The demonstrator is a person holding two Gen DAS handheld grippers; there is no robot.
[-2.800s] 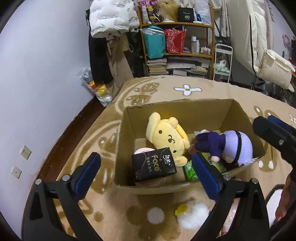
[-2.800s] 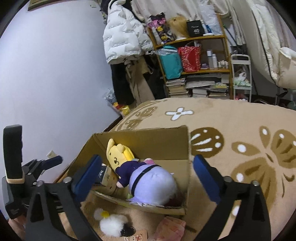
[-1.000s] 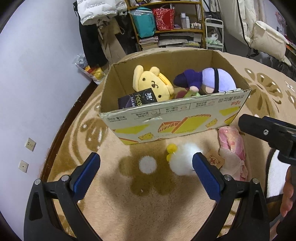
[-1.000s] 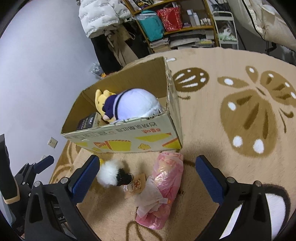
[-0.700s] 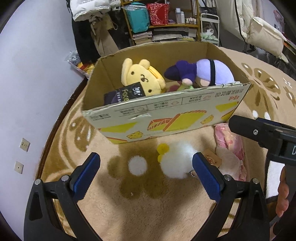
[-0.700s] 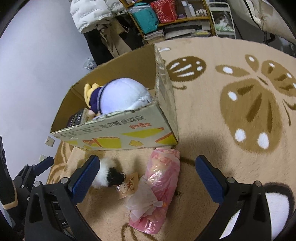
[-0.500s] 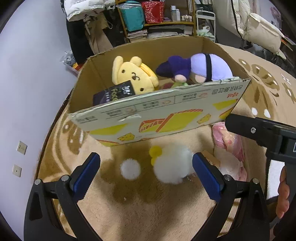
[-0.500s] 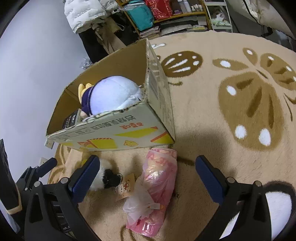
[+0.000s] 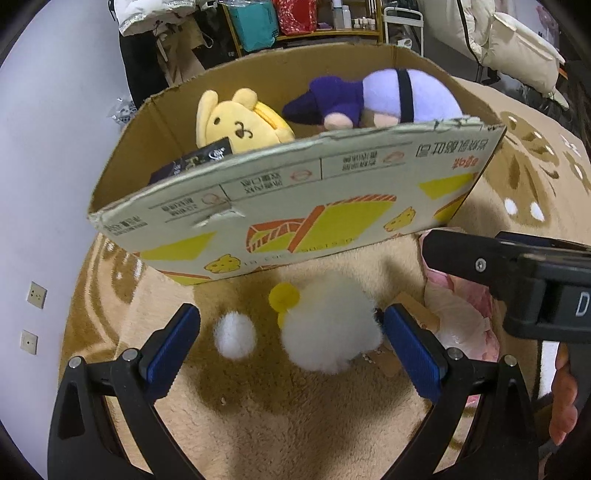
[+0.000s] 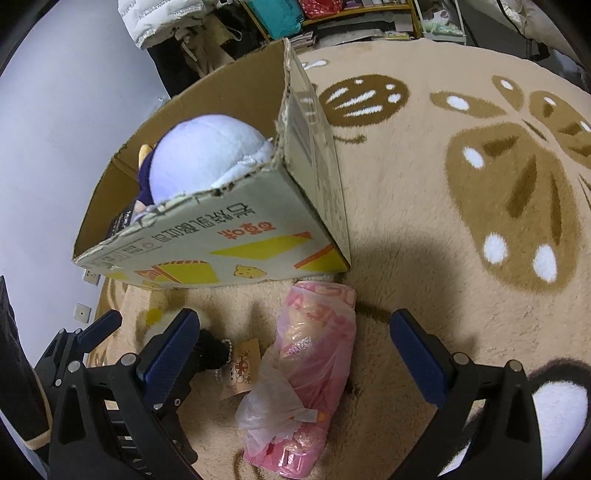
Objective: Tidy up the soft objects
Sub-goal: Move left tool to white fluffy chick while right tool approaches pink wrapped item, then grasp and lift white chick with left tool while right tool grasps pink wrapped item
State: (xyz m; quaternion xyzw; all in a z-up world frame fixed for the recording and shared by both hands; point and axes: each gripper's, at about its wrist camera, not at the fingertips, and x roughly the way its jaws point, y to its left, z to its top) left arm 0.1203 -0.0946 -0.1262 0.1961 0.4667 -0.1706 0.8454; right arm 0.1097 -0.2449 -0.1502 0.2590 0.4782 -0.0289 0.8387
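A cardboard box (image 9: 295, 206) stands on the rug and holds a yellow dog plush (image 9: 236, 122), a purple plush (image 9: 380, 98) and a black tissue pack (image 9: 192, 162). On the rug in front of it lies a white fluffy toy (image 9: 328, 332) with a yellow tip. My left gripper (image 9: 291, 343) is open with the white toy between its fingers, near the right one. A pink plastic-wrapped bundle (image 10: 314, 369) lies to the right. My right gripper (image 10: 295, 354) is open over the bundle. The box (image 10: 229, 243) also shows in the right wrist view.
A paper tag (image 10: 243, 362) lies between the white toy and the bundle. The patterned beige rug (image 10: 480, 184) spreads to the right. A wall with sockets (image 9: 37, 295) is on the left. Shelves and hanging clothes (image 9: 295, 22) stand behind the box.
Both grippers have come down from above the box to the rug in front of it. The left one now straddles the white toy, the right one the pink bundle.
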